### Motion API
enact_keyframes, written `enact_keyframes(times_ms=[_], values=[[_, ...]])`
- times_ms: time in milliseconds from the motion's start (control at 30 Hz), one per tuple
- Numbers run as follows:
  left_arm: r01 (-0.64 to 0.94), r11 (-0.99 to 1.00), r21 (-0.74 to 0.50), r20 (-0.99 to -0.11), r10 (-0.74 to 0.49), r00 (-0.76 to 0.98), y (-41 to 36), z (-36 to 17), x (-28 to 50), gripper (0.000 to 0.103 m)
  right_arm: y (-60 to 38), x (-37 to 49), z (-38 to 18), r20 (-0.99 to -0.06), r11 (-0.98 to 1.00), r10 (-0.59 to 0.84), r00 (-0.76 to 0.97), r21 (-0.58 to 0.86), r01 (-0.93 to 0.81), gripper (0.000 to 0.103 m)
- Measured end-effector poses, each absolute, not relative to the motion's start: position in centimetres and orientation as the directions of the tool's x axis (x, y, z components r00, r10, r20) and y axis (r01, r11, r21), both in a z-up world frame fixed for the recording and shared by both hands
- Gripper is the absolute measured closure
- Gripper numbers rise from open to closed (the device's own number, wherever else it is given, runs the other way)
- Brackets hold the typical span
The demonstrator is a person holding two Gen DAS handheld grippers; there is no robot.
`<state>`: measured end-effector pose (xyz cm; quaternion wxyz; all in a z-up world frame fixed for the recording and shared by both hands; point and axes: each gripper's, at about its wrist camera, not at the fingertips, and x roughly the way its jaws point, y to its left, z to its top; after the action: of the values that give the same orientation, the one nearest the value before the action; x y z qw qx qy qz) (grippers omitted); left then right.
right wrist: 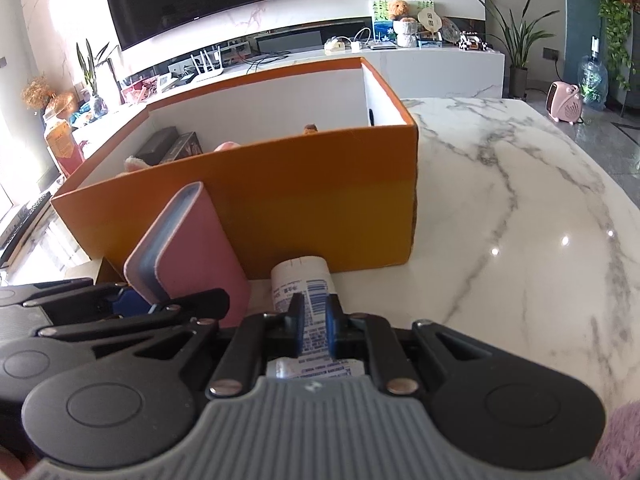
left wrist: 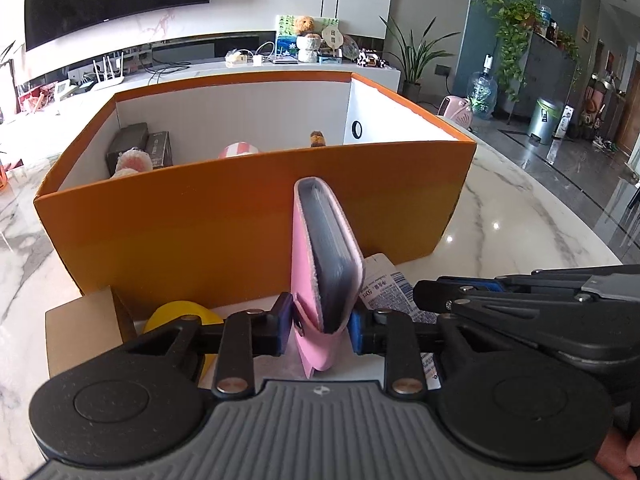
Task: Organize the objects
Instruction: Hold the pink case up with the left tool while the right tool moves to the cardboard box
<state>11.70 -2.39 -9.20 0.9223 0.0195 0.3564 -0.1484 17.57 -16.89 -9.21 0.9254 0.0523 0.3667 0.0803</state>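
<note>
My left gripper [left wrist: 320, 330] is shut on a pink card holder [left wrist: 326, 256] with grey sleeves, held upright in front of the orange box [left wrist: 248, 236]. The holder also shows in the right wrist view [right wrist: 188, 248]. My right gripper [right wrist: 314, 328] is shut on a white tube with a blue printed label [right wrist: 302, 284], just right of the left gripper, close to the box's front wall [right wrist: 320, 196]. The tube's end shows in the left wrist view [left wrist: 386, 292]. Inside the box are dark small boxes [left wrist: 140, 146] and pink-and-white soft items [left wrist: 236, 150].
A yellow tape roll [left wrist: 180, 314] and a brown cardboard piece [left wrist: 84, 328] lie on the marble table [right wrist: 520, 208] left of my left gripper. A TV console with clutter stands behind the box.
</note>
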Motion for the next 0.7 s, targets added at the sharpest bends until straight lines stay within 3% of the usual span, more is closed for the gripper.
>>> enact_keyframes(times_ms=[300, 500, 567, 633, 700], values=[[0.243, 0.969, -0.042, -0.666, -0.208, 0.716, 0.5, -6.7, 9.6, 0.078, -15.6, 17.1, -8.8, -0.656, 0.980, 0.196, 0.729, 0.112, -0.163, 0.091], [0.128, 0.987, -0.099, -0.687, -0.161, 0.709, 5.6, -3.3, 7.6, 0.078, -13.2, 17.1, -7.3, -0.624, 0.946, 0.323, 0.711, 0.190, -0.263, 0.090], [0.082, 0.989, -0.120, -0.686, -0.143, 0.714, 7.4, -2.2, 7.2, 0.078, -11.7, 17.1, -6.7, -0.615, 0.928, 0.370, 0.696, 0.214, -0.305, 0.088], [0.053, 0.991, -0.126, -0.675, -0.125, 0.727, 9.0, -1.2, 6.8, 0.079, -10.2, 17.2, -6.3, -0.608, 0.910, 0.410, 0.680, 0.230, -0.344, 0.078], [0.016, 0.994, -0.111, -0.672, -0.087, 0.735, 10.3, -0.4, 6.6, 0.079, -8.3, 17.3, -6.0, -0.613, 0.887, 0.454, 0.647, 0.244, -0.392, 0.077]])
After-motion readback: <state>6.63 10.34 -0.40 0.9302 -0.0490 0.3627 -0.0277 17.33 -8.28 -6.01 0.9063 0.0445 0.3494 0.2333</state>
